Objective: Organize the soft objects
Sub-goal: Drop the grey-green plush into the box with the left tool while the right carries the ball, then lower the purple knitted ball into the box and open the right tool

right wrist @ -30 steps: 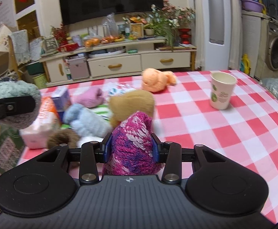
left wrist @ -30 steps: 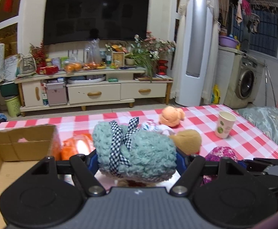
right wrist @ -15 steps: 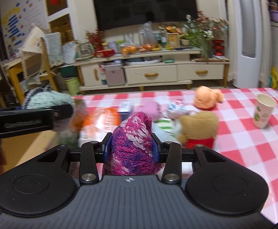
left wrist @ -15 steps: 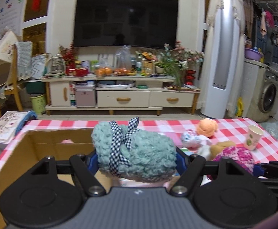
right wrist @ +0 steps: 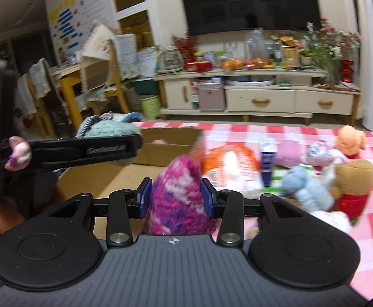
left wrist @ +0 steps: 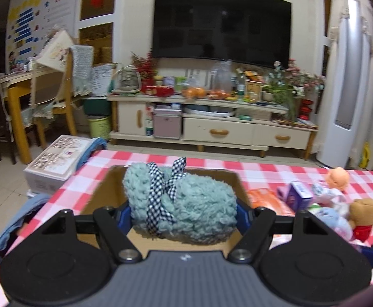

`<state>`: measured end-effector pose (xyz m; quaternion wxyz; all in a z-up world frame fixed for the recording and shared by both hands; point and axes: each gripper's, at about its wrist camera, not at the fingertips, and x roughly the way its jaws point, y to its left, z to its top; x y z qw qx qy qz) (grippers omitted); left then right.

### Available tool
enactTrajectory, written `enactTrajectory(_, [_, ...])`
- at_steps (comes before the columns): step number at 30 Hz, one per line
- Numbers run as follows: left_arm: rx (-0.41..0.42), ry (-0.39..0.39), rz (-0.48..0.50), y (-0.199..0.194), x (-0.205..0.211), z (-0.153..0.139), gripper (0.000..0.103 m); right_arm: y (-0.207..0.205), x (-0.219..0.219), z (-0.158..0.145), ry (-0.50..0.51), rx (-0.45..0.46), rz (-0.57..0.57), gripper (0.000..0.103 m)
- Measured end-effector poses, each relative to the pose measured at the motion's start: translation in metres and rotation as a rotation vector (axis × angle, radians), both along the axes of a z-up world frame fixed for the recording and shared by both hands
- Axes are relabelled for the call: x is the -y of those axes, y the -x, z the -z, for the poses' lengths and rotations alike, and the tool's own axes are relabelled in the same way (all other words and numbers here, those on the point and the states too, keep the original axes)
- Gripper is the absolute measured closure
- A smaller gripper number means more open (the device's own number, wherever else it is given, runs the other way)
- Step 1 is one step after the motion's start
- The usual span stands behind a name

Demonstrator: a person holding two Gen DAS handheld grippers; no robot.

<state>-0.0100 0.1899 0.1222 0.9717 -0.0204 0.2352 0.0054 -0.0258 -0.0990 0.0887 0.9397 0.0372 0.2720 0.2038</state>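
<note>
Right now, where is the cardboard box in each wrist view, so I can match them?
Left wrist: cardboard box centre, behind the teal fluffy toy in the left gripper.
Right wrist: left of centre, beyond the left gripper.
Shared landmark: orange plush, far right.

A fluffy teal bundle tied with gingham ribbon and a pink-purple knit piece, both above the cardboard box.
</note>
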Motion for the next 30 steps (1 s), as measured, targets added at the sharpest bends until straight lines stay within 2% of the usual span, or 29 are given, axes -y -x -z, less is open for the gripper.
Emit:
enactTrajectory(8, [-0.04,0.013,-0.079,-0.004,-0.031,0.006,0.029,0.012,-0.038,-0.005,0.07,0.069,-0.065,0.052])
enactTrajectory(11, [-0.052,0.022,-0.092,-0.005,-0.037,0.008,0.029,0.015,-0.044,-0.005,0.065,0.083,-0.086,0.05])
enactTrajectory(14, [-0.057,0.027,-0.099,-0.005,-0.04,0.009,0.028,0.017,-0.051,-0.004,0.066,0.101,-0.126,0.043])
enactTrajectory(17, [-0.065,0.03,-0.106,-0.005,-0.045,0.01,0.027,0.027,-0.061,-0.004,0.067,0.131,-0.196,0.029])
enactTrajectory(19, [-0.07,0.034,-0.116,-0.005,-0.048,0.01,0.026,0.032,-0.066,-0.005,0.093,0.155,-0.207,0.03])
enactTrajectory(20, [-0.071,0.034,-0.121,-0.005,-0.05,0.01,0.025,0.033,-0.068,-0.004,0.099,0.159,-0.213,0.027])
enactTrajectory(23, [-0.076,0.037,-0.143,-0.006,-0.057,0.01,0.022,0.038,-0.07,-0.006,0.085,0.166,-0.226,0.008])
enactTrajectory(24, [-0.073,0.043,-0.147,-0.005,-0.06,0.009,0.02,0.04,-0.07,-0.007,0.072,0.164,-0.232,0.006])
enactTrajectory(30, [-0.056,0.041,-0.164,-0.001,-0.066,0.008,0.018,0.044,-0.071,-0.011,0.05,0.17,-0.272,0.006])
